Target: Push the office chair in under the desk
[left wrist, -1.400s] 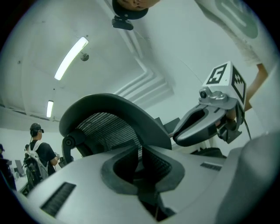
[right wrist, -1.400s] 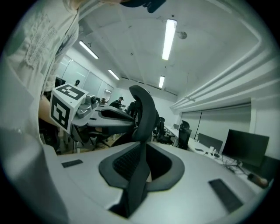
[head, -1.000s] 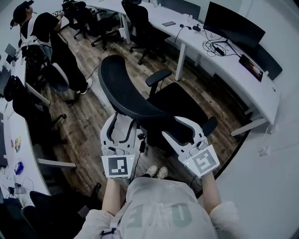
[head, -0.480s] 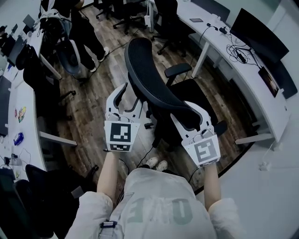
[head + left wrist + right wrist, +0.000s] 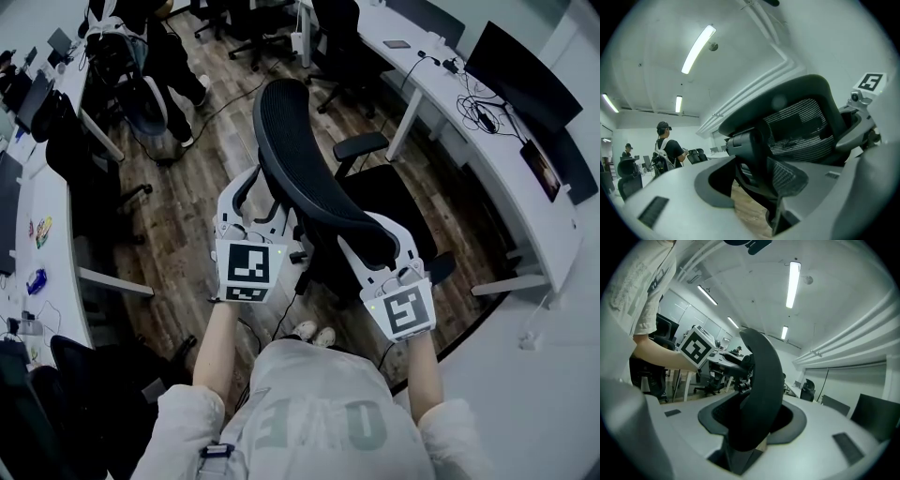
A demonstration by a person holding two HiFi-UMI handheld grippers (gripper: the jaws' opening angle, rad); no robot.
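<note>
The black mesh office chair (image 5: 305, 164) stands in front of me, its back towards me and its seat (image 5: 375, 202) facing the white desk (image 5: 441, 103) on the right. My left gripper (image 5: 267, 199) straddles the left edge of the backrest (image 5: 801, 129), jaws apart, no pad clearly pressing. My right gripper (image 5: 375, 239) straddles the backrest's lower right edge (image 5: 761, 390). Its jaws are closing with that edge between them, and I cannot see firm pad contact. The chair's base is hidden under the seat.
A dark monitor (image 5: 520, 66) and cables lie on the desk. More black chairs (image 5: 342, 42) stand along it. A person in black (image 5: 169, 52) stands at the far left by another desk (image 5: 42, 216). My feet (image 5: 314, 331) are right behind the chair.
Over the last second the chair and both grippers have moved up and right in the head view, towards the desk. Both grippers stay around the backrest edges.
</note>
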